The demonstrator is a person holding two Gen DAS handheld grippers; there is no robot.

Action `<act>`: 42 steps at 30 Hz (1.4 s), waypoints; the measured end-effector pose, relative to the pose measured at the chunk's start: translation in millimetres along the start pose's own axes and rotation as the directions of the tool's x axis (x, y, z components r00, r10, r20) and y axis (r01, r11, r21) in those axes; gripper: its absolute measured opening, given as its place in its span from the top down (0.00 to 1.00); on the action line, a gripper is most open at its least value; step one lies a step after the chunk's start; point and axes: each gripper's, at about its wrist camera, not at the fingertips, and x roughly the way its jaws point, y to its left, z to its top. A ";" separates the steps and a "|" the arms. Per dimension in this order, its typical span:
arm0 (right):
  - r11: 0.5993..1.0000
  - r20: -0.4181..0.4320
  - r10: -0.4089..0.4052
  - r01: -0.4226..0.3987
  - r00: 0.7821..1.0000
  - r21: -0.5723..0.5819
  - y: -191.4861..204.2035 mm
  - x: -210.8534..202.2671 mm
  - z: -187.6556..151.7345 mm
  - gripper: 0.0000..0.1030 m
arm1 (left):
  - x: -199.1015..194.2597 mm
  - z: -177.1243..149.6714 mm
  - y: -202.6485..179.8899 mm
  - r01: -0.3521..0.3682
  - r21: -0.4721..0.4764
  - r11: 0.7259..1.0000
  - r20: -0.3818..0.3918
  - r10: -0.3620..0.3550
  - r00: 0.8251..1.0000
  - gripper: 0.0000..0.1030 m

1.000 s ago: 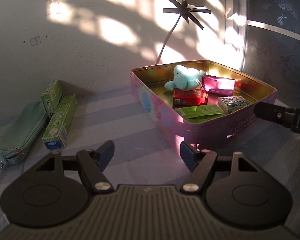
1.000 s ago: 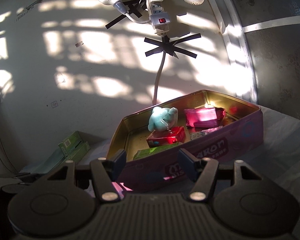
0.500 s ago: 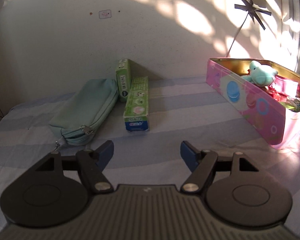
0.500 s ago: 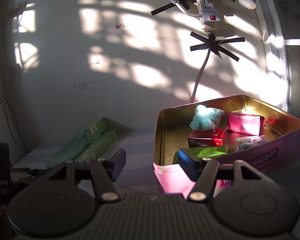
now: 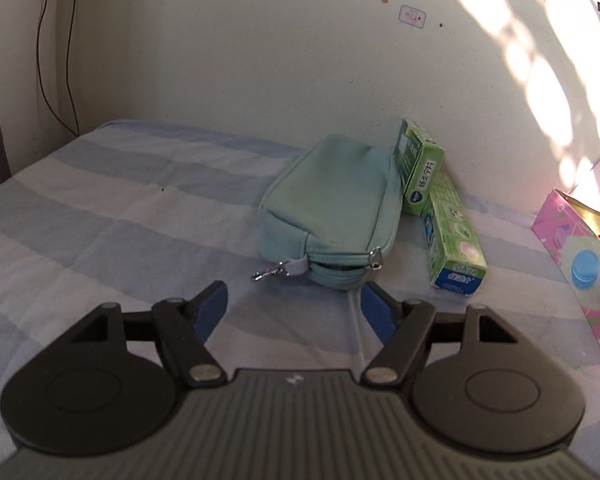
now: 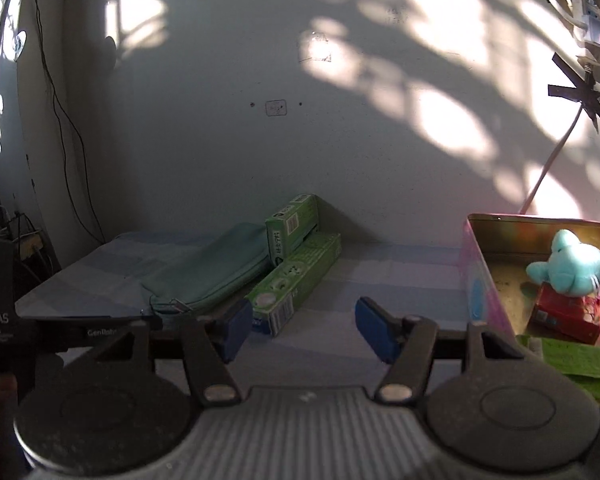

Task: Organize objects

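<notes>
**Both grippers empty, facing the pouch and two green boxes**

The left gripper [image 5: 293, 305] stands with its jaws apart and nothing between them. Just ahead of it lies one teal pouch [image 5: 332, 204], its long axis running away toward the wall [image 5: 260, 48], zipper end nearest the fingertips. Ahead and to the right lie two green boxes: a long toothpaste box [image 5: 454, 236] lengthwise beside the pouch, and a shorter box [image 5: 420, 168] leaning across its far end against the pouch.

The right gripper [image 6: 298, 326] is likewise apart and empty. The same pouch and boxes lie ahead to its left; one pink tin [image 6: 474, 272] sits to its right, holding a teal plush [image 6: 572, 266] and a red box [image 6: 566, 316].

Bare striped cloth [image 5: 120, 208] stretches left of the pouch to the bed's edge, and between the boxes and the tin.
</notes>
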 end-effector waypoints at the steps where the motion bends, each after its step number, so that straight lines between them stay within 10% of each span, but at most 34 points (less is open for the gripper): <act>1: 1.000 -0.010 0.012 -0.012 1.000 -0.009 5.5 13.5 6.4 0.43 | 0.6 0.5 0.2 0.013 -0.009 1.000 -0.005 -0.013 1.000 0.27; 13: 0.994 -0.176 -0.031 0.048 0.984 0.098 27.5 196.5 73.3 0.44 | 8.9 2.4 12.5 0.129 -0.084 0.988 -0.059 -0.134 0.989 0.27; 17: 0.989 -0.240 -0.078 0.106 0.968 0.107 26.4 221.5 73.3 0.72 | 10.0 3.3 15.0 0.139 -0.099 0.985 -0.064 -0.145 0.987 0.27; 27: 0.973 -0.077 0.145 -0.128 0.986 0.191 -3.3 83.3 59.9 0.74 | 4.2 4.5 24.1 0.160 -0.140 0.977 -0.025 -0.165 0.986 0.27; 33: 0.875 -0.231 0.441 -0.358 0.867 0.325 -48.1 -9.0 -0.9 0.74 | -5.4 3.5 26.3 0.249 -0.158 0.955 0.028 -0.248 0.968 0.27; 36: 0.857 -0.268 0.466 -0.355 0.843 0.374 -71.3 -42.8 -36.1 0.70 | -3.8 1.2 19.3 0.375 -0.139 0.916 0.015 -0.377 0.926 0.26; 40: 0.958 -0.212 0.175 -0.117 0.961 0.261 -85.2 -85.6 -60.6 0.47 | -5.3 -7.4 -4.6 0.510 -0.066 0.857 -0.051 -0.514 0.856 0.26; 42: 0.968 -0.161 0.112 -0.071 0.980 0.241 -91.0 -103.4 -70.1 0.45 | -9.5 -13.1 -20.0 0.551 -0.005 0.835 -0.081 -0.549 0.832 0.26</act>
